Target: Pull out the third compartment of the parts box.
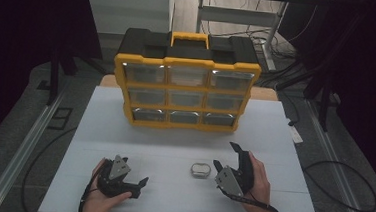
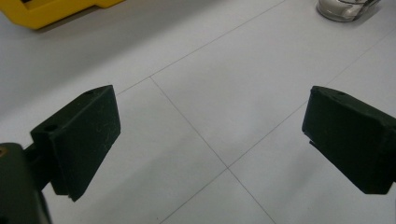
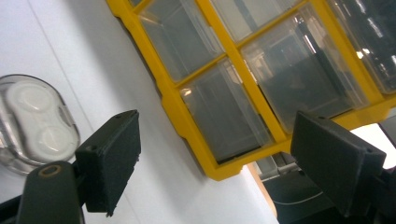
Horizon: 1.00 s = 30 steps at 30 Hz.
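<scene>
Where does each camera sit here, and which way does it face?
High view: above the table's near side, facing forward-down at the yellow drawer cabinet; both hands, left gripper, right gripper.
Left gripper view: between open jaws, facing the white table.
Right gripper view: tilted toward the cabinet.
All share the clear case.

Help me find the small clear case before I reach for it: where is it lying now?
In the high view the small clear case lies on the white table, right of centre, just left of the right gripper and in front of the yellow drawer organizer.
</scene>
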Each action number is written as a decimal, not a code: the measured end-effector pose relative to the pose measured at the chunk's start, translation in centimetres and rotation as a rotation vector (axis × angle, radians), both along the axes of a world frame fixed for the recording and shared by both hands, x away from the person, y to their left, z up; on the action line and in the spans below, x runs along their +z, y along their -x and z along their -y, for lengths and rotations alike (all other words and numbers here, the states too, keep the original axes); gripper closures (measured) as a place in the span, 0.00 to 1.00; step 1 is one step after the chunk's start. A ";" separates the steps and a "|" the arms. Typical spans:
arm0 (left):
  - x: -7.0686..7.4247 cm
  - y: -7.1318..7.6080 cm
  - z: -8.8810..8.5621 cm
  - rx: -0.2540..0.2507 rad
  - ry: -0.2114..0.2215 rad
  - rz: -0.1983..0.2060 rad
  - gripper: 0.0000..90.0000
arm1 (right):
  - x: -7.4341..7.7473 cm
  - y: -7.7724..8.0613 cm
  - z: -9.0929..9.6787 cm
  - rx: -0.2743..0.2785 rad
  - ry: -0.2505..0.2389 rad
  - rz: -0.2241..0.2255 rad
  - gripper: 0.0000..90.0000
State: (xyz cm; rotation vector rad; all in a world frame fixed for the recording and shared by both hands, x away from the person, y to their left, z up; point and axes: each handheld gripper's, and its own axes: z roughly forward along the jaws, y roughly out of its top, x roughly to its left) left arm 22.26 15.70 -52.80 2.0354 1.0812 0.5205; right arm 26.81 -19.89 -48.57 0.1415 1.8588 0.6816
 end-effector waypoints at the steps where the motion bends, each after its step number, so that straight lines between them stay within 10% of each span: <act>1: 0.0 0.0 0.0 0.000 0.000 0.000 0.05 | 0.1 -0.1 0.0 -0.004 0.002 0.005 0.19; 30: 0.0 -0.2 0.4 -0.019 -0.011 -0.001 0.05 | 1.2 -2.3 -0.5 -0.042 0.084 0.068 0.19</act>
